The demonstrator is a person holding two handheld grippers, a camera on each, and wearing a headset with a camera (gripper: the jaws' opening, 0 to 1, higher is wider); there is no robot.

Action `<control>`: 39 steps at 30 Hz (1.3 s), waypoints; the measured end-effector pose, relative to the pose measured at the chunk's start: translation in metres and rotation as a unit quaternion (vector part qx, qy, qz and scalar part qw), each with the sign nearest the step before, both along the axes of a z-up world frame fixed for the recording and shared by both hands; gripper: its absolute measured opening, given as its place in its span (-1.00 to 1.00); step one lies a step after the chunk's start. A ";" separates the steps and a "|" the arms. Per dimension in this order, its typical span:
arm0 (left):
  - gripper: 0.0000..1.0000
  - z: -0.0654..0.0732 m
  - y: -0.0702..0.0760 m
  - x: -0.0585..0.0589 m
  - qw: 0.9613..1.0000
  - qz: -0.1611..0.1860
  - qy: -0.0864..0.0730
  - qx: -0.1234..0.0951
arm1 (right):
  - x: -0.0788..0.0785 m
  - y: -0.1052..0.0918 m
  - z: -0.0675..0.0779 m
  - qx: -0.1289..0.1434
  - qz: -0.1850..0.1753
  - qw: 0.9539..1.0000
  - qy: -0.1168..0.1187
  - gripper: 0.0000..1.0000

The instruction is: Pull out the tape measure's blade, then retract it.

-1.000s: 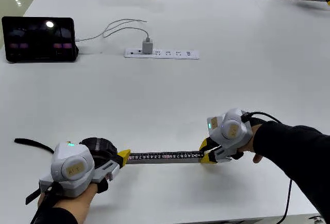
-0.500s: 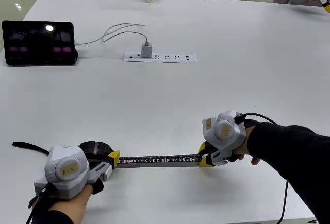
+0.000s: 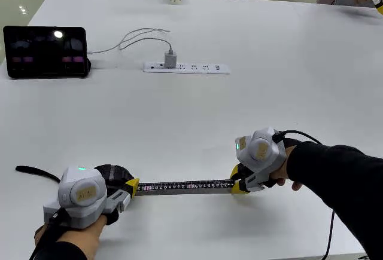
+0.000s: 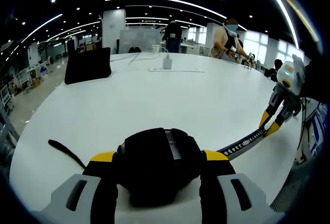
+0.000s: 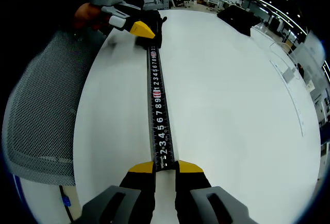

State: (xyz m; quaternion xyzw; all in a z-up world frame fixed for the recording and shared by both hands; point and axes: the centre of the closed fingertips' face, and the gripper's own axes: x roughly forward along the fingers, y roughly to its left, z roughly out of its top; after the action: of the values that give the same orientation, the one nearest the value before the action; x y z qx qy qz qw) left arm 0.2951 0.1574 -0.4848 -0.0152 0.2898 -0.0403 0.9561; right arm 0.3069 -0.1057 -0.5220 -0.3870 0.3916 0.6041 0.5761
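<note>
Presently: tape measure (image 3: pixel 115 176), black case, near the front edge of the white table (image 3: pixel 197 116); clamped between the left gripper's (image 4: pixel 160 158) jaws, likely to anchor it; blade (image 5: pixel 157 105) drawn out flat; tip pinched in the narrow right gripper (image 5: pixel 165 168), presumably holding it against the spring.

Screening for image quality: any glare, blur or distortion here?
Head view: sharp, evenly lit, one bright reflection on the black tablet screen. Left gripper view: fisheye curves the white table; the black tape measure case is dark, little detail. Right gripper view: the dark numbered blade reads clearly near the right claw, less farther off.
</note>
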 end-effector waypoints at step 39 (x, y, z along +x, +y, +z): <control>0.19 -0.002 0.000 -0.001 1.000 -0.002 0.010 -0.002 | -0.001 0.015 0.000 0.003 -0.026 1.000 0.006 -0.79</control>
State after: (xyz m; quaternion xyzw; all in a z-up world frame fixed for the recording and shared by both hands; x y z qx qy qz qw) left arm 0.2938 0.1577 -0.4864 -0.0165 0.2989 -0.0426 0.9532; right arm 0.3059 -0.0912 -0.5220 -0.3714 0.4030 0.5924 0.5906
